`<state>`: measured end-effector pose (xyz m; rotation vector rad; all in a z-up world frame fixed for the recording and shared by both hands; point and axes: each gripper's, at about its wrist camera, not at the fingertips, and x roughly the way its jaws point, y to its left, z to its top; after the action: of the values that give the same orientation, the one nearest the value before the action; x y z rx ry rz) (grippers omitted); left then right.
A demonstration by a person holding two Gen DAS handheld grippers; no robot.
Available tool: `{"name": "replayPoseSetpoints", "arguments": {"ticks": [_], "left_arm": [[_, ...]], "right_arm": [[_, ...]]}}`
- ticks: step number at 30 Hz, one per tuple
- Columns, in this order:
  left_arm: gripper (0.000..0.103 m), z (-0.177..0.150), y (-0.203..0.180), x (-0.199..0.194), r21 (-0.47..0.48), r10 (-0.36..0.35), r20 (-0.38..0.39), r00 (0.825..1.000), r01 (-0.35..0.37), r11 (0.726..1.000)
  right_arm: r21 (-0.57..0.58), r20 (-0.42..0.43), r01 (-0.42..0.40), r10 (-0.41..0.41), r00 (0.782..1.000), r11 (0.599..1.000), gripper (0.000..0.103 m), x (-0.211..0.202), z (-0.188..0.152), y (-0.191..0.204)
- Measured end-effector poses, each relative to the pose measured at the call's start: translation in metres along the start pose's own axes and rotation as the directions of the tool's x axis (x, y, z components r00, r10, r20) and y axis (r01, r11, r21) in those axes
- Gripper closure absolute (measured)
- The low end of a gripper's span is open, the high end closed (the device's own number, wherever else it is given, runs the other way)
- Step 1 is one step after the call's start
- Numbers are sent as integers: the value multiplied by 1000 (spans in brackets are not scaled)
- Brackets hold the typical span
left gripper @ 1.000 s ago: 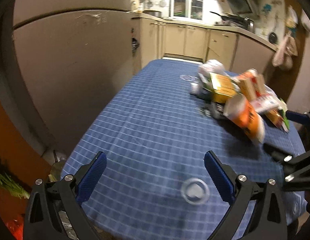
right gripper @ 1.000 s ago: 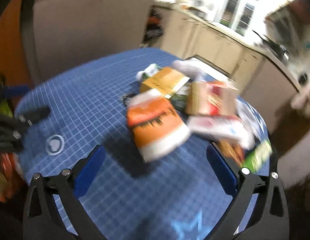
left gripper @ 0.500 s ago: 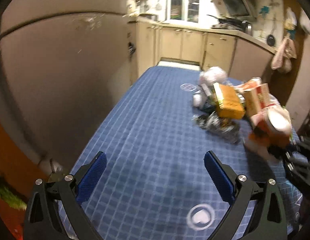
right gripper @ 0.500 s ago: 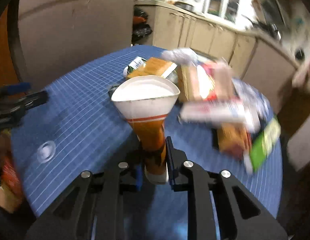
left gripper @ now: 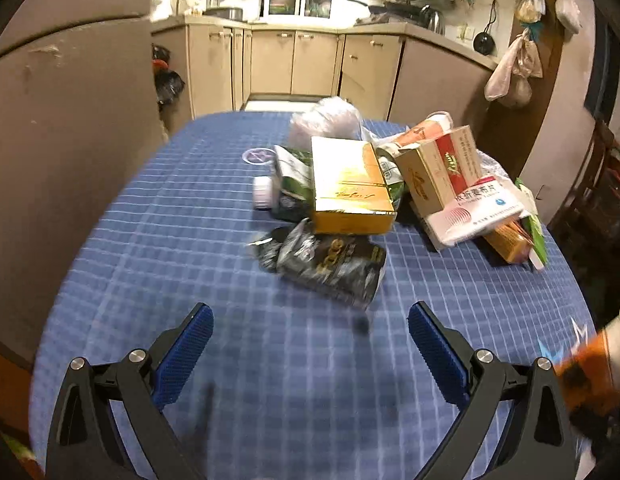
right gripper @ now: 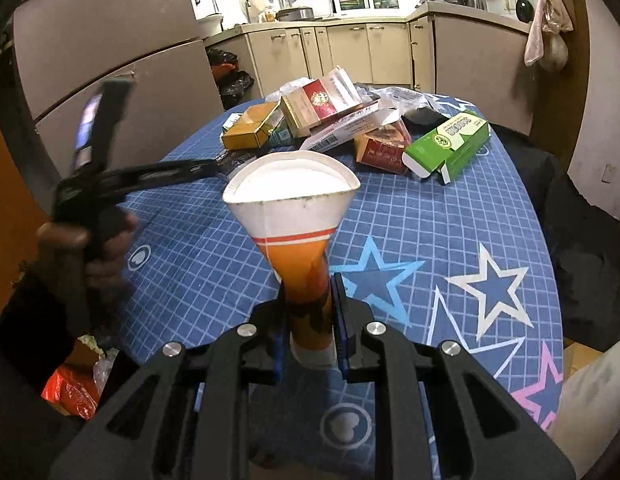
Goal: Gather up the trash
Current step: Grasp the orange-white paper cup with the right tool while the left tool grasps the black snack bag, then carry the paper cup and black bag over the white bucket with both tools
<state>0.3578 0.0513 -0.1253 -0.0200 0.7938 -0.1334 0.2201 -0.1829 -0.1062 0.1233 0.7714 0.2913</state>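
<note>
A squashed orange-and-white paper cup (right gripper: 297, 240) is being pinched tight by the right claw (right gripper: 308, 320); the left claw (left gripper: 310, 344) is being held wide open over the blue-checked counter (left gripper: 189, 240), nothing gripped.

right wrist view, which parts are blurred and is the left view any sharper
Right wrist view: the paper cup in the right gripper is sharp, while the left gripper is motion-smeared. Left wrist view: the foil packet and tablecloth smear slightly; the cabinets stay crisp.
</note>
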Motion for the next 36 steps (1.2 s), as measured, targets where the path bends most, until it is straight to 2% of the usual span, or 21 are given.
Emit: {"name": "replayPoseSetpoints", "arguments": {"ticks": [2, 5, 9, 11, 12, 13, 20, 23, 26, 31, 36], "left_arm": [[5, 8, -7, 21, 4, 59, -13, 998, -59, 998], [5, 16, -10, 45, -50, 39, -78, 996, -43, 998], [5, 25, -24, 57, -56, 76, -86, 993, -81, 995], [14, 27, -28, 58, -54, 105, -80, 991, -110, 992], [29, 26, -26, 55, -59, 110, -70, 991, -114, 992], [31, 24, -27, 53, -62, 114, -66, 991, -118, 991], [36, -7, -21, 25, -28, 78, -61, 995, -80, 996], [39, -24, -18, 5, -43, 39, -61, 997, -42, 998], [46, -37, -20, -19, -3, 57, -28, 998, -57, 998], [50, -43, -34, -44, 59, 62, 27, 998, -63, 996], [52, -51, -34, -67, 65, -3, 31, 1000, 1, 998]], "right_arm": [[2, 9, -9, 9, 1000, 1000, 85, 6, -3, 5], [3, 15, -26, 26, 1000, 1000, 85, 6, -5, 3], [6, 10, -42, 42, 999, 999, 85, 8, -9, 3], [6, 17, -47, 46, 999, 999, 85, 7, -9, 4], [7, 20, -47, 47, 999, 999, 85, 5, -10, 4], [9, 22, -47, 47, 999, 999, 85, 4, -10, 4], [12, 45, -36, 35, 998, 999, 85, -4, -9, 5], [20, 47, -30, 29, 998, 999, 85, -4, -8, 6], [16, 49, -18, 17, 999, 1000, 85, -3, -8, 8], [23, 53, 7, -8, 999, 1000, 85, -4, -10, 11], [42, 73, 35, -38, 997, 999, 85, -15, -13, 8]]}}
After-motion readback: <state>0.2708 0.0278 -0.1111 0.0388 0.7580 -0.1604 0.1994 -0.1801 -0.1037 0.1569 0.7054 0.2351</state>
